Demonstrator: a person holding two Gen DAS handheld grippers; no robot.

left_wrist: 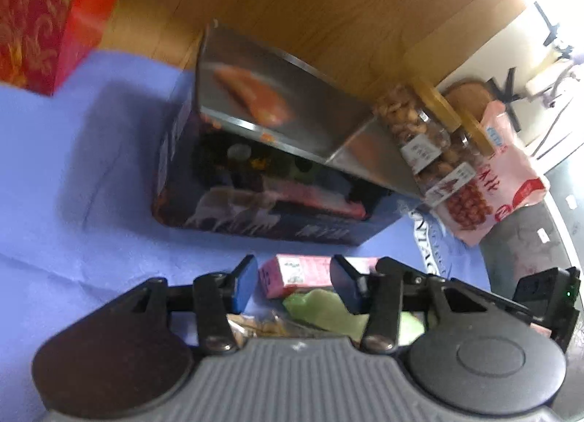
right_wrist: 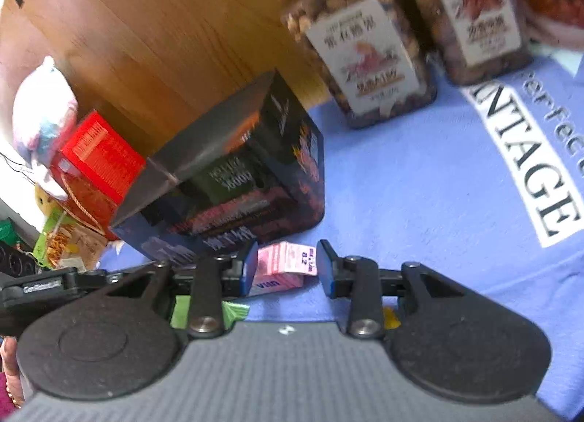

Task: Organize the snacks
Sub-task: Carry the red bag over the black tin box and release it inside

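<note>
Both tools, left tool [left_wrist: 292, 281] and right tool [right_wrist: 286, 268], part-open, bracket small pink carton [right_wrist: 284, 263], neither visibly gripping. Risk: opposing closures could crush or skid carton against dark printed snack box [right_wrist: 233, 181].

Left tool [left_wrist: 294, 281] tilted downward, right tool [right_wrist: 288, 265] likewise, jaws parted

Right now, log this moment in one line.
left gripper: open, nothing held | right gripper: open, nothing held | pink carton: on blue cloth, before dark box
</note>
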